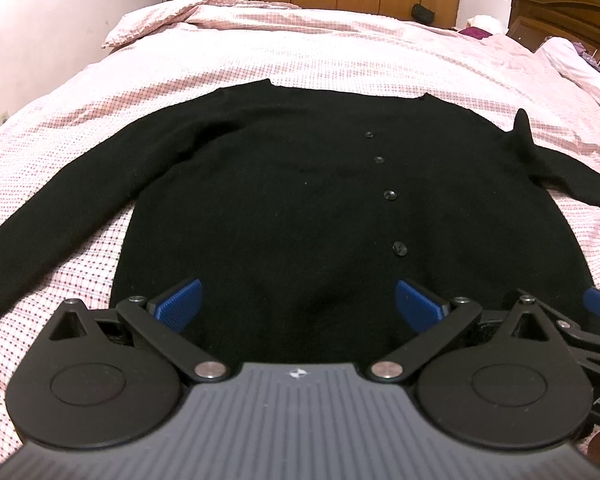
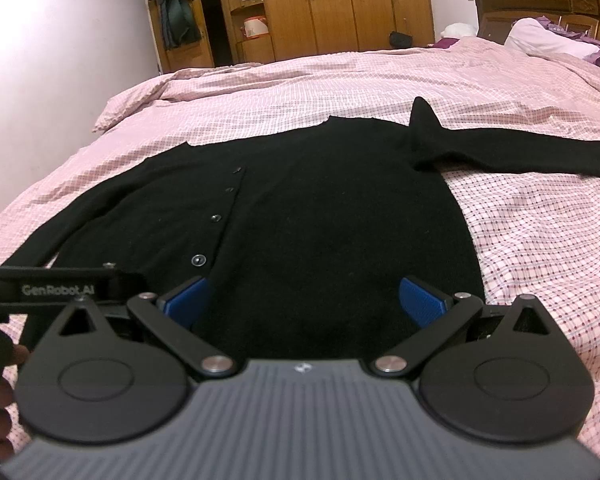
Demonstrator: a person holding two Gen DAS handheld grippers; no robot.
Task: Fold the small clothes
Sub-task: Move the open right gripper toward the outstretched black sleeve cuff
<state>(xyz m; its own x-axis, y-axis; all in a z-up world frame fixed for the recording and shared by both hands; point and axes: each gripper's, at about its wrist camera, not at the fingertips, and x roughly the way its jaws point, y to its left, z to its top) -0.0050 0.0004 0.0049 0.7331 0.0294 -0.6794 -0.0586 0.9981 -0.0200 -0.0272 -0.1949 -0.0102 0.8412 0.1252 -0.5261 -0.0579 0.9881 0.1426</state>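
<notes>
**Both claws poised at the hem, first fold not yet begun**

Nearest in the left wrist view, the left gripper [image 1: 298, 304] has its blue pads spread wide apart, with nothing between them; it hangs over the bottom hem of a black cardigan [image 1: 284, 200]. In the right wrist view the right gripper [image 2: 304, 300] is likewise wide apart and empty, over the same hem but further toward the garment's right side. The two tools sit just beside each other: the right one's blue fingertip shows at 3 o'clock in the left view.

By my reading, this is the approach before the first fold. The cardigan looks already spread out, and neither claw has taken hold. The next move likely calls for each claw to come down on an edge of the fabric, pinch one layer cleanly, and bring a sleeve or side across the body. The knit is soft and thick, so a shallow pinch may slip.

Further out, the cardigan lies flat, front up, on the pink checked bedcover [image 2: 540, 248]. A row of dark buttons [image 1: 389, 195] runs from hem toward the neckline at 12 o'clock. One sleeve [image 1: 72, 196] sweeps out toward 8 o'clock in the left view; the other sleeve [image 2: 520, 150] stretches toward 2 o'clock in the right view, with a small peak of fabric standing up at its shoulder. Beyond stand a wardrobe [image 2: 340, 8] and headboard [image 2: 548, 0].
</notes>
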